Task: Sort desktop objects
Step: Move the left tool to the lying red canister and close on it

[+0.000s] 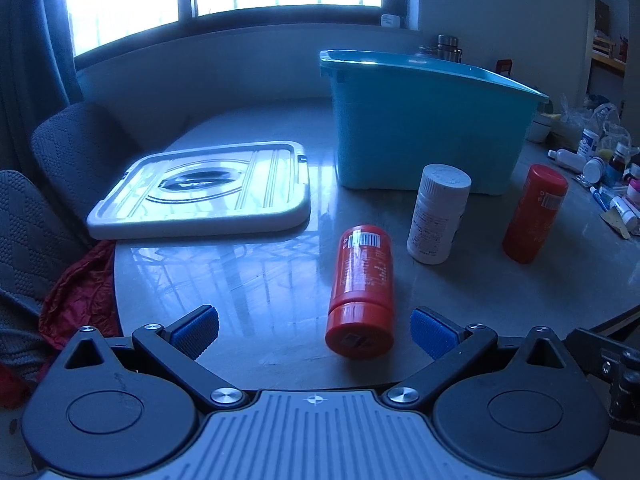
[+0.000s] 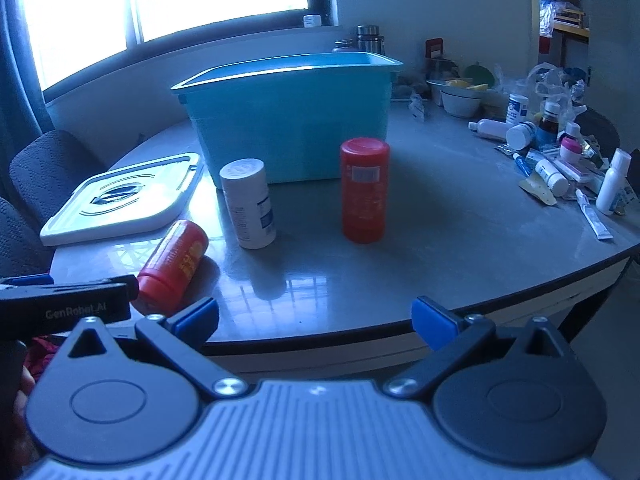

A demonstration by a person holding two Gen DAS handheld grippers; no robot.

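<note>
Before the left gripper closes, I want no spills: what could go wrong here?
The lying red bottle sits off-centre between the open left gripper fingers, so it may roll away when one pad touches first. The upright white bottle stands just beyond it and could get knocked over.

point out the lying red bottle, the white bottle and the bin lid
lying red bottle [image 1: 362, 280], left wrist view, on the middle of its side
white bottle [image 2: 250, 204], right wrist view, on its label
bin lid [image 1: 208, 190], left wrist view, near the recessed handle on top
</note>
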